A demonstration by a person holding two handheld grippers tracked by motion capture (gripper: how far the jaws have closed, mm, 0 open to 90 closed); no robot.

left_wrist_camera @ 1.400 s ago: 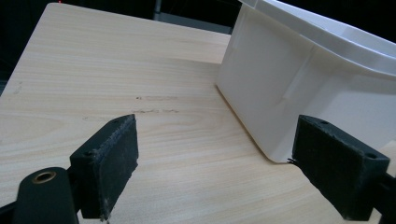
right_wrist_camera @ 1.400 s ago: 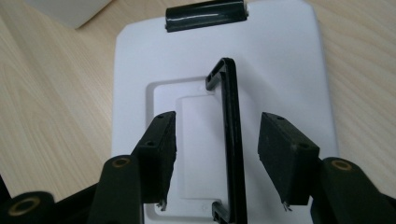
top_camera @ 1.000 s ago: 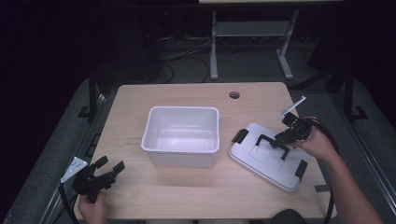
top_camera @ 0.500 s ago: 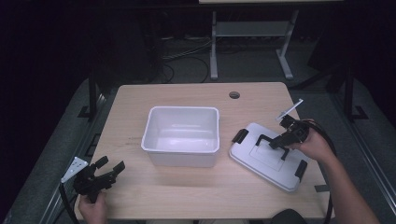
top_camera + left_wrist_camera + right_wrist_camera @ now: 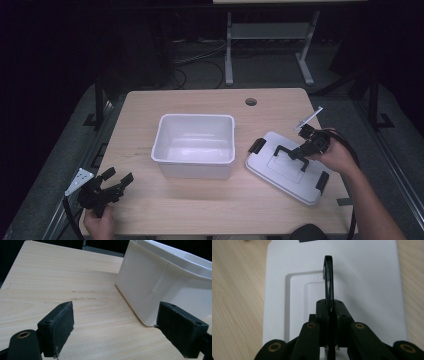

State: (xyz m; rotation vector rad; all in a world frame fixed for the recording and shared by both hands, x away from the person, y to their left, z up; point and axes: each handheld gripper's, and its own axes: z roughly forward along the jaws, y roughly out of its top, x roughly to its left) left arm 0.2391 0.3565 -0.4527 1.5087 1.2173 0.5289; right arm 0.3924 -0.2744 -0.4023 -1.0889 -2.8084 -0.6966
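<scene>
Between right tongs (image 5: pixel 329 312), lid handle (image 5: pixel 328 277) (pinched).

Right gripper (image 5: pixel 300 151) jaws now (tightly) on handle (image 5: pixel 328 277)

A light wooden table (image 5: pixel 140 115) is filling the middle of the frame. A white bin (image 5: pixel 195 145) is sitting at its centre, and a white lid (image 5: pixel 287 175) is lying flat at centre right. A cable hole (image 5: pixel 251 101) is showing near the table's upper edge.

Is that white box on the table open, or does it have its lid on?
Open. The white box shows its bare inside, and its lid lies flat on the table beside it, apart from it.
</scene>
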